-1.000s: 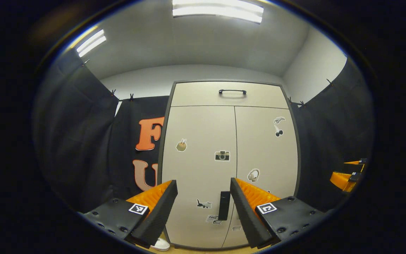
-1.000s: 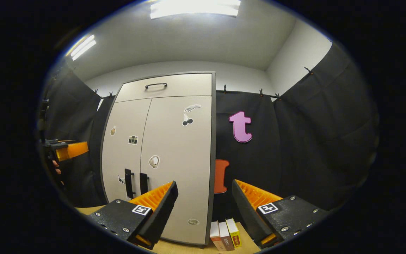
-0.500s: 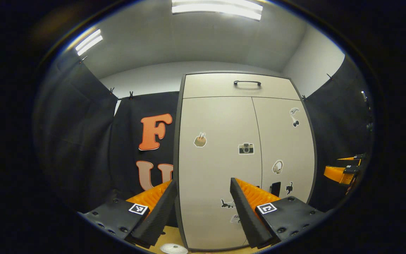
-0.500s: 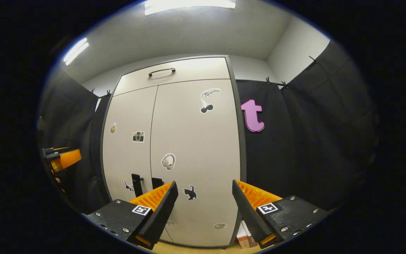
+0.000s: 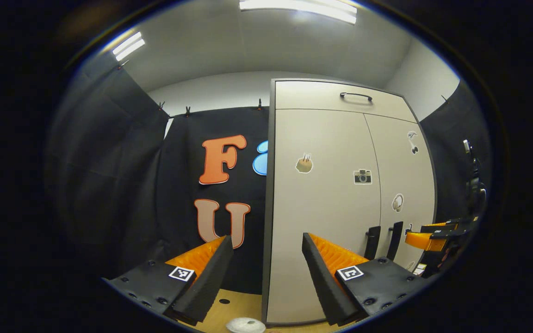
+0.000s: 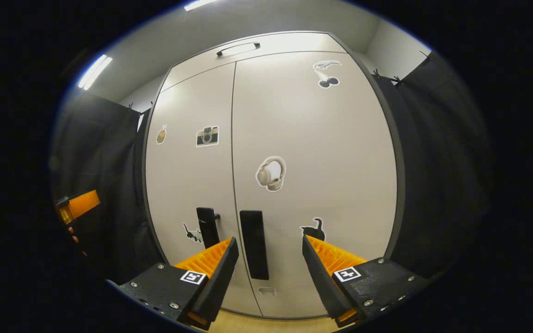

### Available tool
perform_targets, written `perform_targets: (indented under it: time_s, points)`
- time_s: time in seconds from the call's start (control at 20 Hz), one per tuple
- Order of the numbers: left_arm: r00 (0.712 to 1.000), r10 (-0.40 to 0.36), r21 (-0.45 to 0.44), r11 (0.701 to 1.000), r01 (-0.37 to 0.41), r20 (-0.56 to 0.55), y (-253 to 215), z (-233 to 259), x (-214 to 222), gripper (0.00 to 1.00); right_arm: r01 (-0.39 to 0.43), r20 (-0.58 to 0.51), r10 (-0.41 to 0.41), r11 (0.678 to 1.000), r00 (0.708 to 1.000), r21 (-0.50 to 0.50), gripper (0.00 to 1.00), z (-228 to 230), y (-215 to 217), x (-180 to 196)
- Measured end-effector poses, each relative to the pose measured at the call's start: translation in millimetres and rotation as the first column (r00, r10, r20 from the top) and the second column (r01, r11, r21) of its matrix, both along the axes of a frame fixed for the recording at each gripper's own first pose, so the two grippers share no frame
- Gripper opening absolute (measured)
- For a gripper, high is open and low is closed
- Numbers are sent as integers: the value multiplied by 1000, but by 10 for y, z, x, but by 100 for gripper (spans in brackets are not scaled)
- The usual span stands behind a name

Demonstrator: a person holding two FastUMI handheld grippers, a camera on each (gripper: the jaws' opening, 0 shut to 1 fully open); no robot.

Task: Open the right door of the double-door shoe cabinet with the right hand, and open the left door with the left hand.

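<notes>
So the right gripper (image 6: 269, 273) has closed in on the tall beige double-door shoe cabinet (image 6: 322, 152), jaws wide and empty, lined up just before the right door's black vertical handle (image 6: 254, 251). Left gripper (image 5: 266, 273), also spread wide, has drifted off toward the cabinet's left edge. Both doors still shut.

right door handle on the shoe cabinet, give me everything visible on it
The black, flat vertical bar handle sits low on the cream right door, close to the centre seam, beside the matching handle of the left door. It looks like matte plastic or metal, upright and straight. The door is shut. Nothing touches the handle: the right hand-held gripper is open in front of it, its lower end showing between the fingers. A cat sticker lies to its right.
</notes>
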State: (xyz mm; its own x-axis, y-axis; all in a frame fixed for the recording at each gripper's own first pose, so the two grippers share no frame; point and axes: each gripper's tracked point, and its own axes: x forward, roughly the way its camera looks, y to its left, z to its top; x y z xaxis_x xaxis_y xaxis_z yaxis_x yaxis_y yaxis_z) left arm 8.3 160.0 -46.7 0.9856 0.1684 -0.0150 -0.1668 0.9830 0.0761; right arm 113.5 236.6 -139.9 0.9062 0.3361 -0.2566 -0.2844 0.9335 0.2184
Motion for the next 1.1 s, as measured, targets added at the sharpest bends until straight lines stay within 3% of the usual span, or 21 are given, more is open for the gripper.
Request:
perform_targets:
  time_s: [0.2, 0.5, 0.8, 1.05, 1.1]
  points:
    - [1000, 15, 11, 1000, -15, -27, 134, -152, 47, 96, 5, -58, -7, 999, 998, -49, 77, -299, 158, 91]
    - [999, -5, 6, 1000, 5, -46, 233, -265, 140, 96, 12, -119, -16, 999, 993, -35, 62, -570, 306, 194]
    - [999, -5, -8, 1000, 5, -53, 321, -351, 203, 96, 70, -115, -75, 996, 991, -49, 36, -617, 288, 332]
    - [997, 4, 9, 1000, -4, -73, 283, -391, 286, 95, 73, -120, -78, 996, 990, -51, 30, -622, 284, 329]
    - [998, -5, 8, 1000, 6, -68, 224, -369, 292, 96, 71, -132, -77, 996, 988, -44, 25, -631, 285, 327]
